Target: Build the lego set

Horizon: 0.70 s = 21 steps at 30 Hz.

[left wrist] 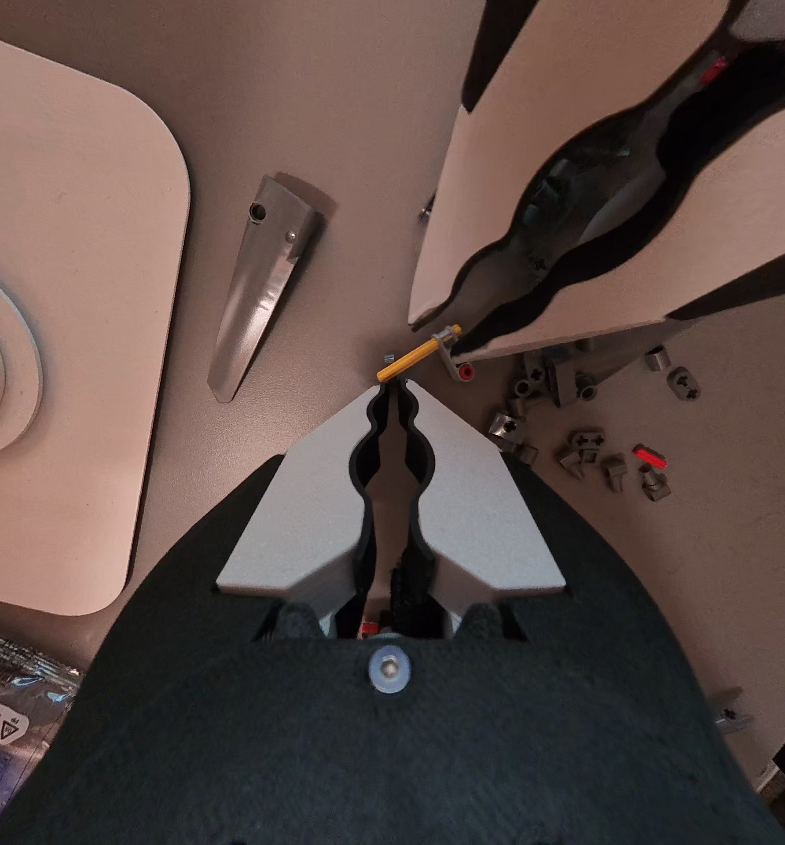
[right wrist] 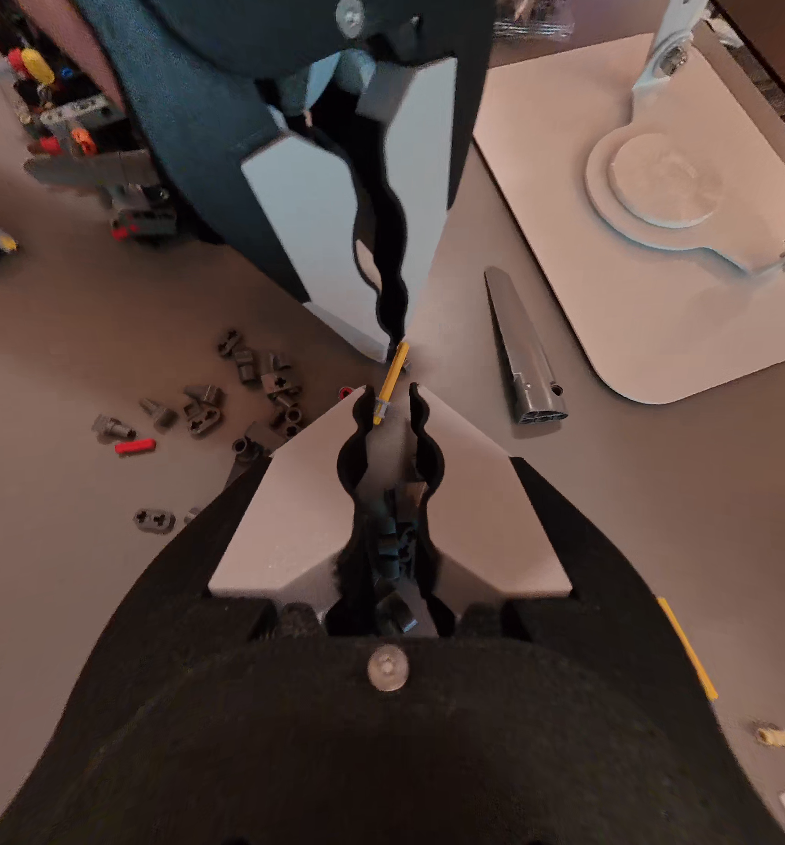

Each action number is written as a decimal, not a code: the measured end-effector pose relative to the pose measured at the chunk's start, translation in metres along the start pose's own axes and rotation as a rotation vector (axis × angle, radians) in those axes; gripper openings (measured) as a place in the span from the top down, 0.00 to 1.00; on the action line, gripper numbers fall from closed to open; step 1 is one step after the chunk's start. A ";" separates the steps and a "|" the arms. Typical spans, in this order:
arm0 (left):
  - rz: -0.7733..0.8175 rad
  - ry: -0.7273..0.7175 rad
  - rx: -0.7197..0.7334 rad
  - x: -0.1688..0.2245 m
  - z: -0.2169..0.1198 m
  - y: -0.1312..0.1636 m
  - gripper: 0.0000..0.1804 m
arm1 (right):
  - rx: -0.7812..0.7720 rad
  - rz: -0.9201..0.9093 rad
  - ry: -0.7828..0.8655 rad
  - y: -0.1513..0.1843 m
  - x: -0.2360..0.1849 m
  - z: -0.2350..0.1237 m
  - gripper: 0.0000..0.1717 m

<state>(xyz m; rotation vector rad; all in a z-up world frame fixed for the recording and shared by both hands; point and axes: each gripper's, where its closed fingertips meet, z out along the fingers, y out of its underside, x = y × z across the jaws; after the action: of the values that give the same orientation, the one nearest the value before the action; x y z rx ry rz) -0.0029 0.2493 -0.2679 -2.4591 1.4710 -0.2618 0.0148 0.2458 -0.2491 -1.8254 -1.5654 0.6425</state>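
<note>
the left gripper (left wrist: 393,384) has its jaws drawn together, and its black fingertips (left wrist: 384,388) pinch one end of a yellow axle (left wrist: 416,355), holding it clear of the brown tabletop (left wrist: 358,137). the axle runs from those tips toward the right gripper (right wrist: 390,388), and its far end carries a small grey bush (right wrist: 381,406) and a grey lift arm (left wrist: 450,361) with a red pin (left wrist: 464,372) in its lower hole. the right gripper stands with its jaws parted; the bushed end of the axle lies in the gap, close against the left-hand pad (right wrist: 365,402), with bare space to the other pad, so it does not clamp the axle. whether the near pad actually touches the part cannot be told. the two grippers face each other nose to nose over the table, the axle bridging them. beside them on the table lies a scatter of small grey connector pieces (left wrist: 587,439) and a short red axle (left wrist: 650,457). a long tapered grey panel piece (left wrist: 262,283) lies flat on the other side of the grippers, apart from them. beyond it sits a pale flat base plate with rounded corners (left wrist: 84,320), carrying a round raised disc. a clear plastic bag (left wrist: 6,713) lies at the table edge near the left gripper's body. farther back in the right wrist view, a blurred group of grey, red, orange and yellow parts (right wrist: 75,137) stands on the table.
</note>
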 end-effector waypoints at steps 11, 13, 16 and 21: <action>-0.004 -0.013 0.020 0.000 0.000 0.000 0.99 | -0.060 -0.017 0.092 0.005 0.004 0.016 0.99; -0.003 -0.021 0.023 0.000 0.000 -0.001 0.99 | -0.064 -0.020 0.092 0.005 0.003 0.015 0.99; -0.003 -0.034 0.033 0.000 0.000 0.000 0.99 | -0.073 -0.039 0.101 0.006 0.004 0.014 0.99; -0.027 -0.050 0.071 -0.001 -0.001 0.000 0.99 | -0.064 -0.022 0.116 0.004 0.008 0.010 0.99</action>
<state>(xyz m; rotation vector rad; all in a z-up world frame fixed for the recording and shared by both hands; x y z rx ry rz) -0.0041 0.2498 -0.2667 -2.4132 1.3853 -0.2510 0.0121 0.2548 -0.2584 -1.8547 -1.5429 0.4727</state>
